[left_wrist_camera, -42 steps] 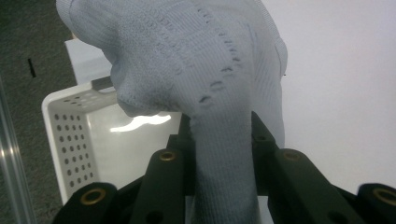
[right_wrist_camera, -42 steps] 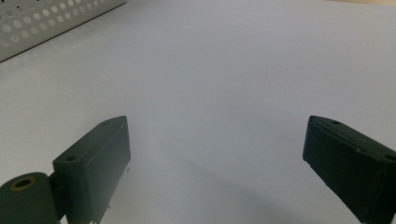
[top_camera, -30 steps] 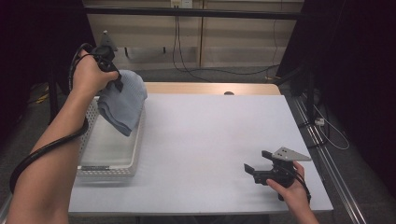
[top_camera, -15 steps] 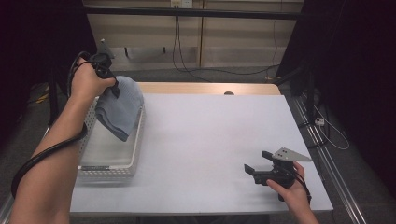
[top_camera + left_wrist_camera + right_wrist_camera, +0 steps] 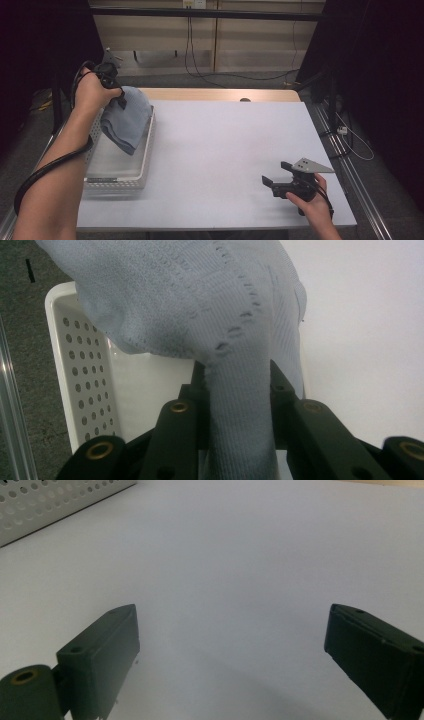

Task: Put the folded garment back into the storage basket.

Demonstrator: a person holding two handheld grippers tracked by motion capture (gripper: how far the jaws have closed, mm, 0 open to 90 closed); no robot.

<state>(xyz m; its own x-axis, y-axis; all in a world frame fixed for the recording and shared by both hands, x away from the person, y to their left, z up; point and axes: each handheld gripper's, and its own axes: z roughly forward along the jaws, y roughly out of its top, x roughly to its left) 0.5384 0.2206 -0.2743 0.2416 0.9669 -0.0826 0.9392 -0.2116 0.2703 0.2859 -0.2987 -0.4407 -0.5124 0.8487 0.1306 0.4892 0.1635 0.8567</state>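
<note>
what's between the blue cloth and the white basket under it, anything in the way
Nothing visible. The left gripper is shut on the blue cloth, which hangs over the white basket. The part of the basket floor in sight is bare. The right gripper sits open far across the table.

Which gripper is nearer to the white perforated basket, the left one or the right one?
The left. The left gripper hangs over the white perforated basket, clamped on a light blue cloth. The right gripper sits far across the table, jaws open.

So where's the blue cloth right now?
The blue cloth hangs from the left gripper over the white basket, at the table's left side in the high view.
</note>
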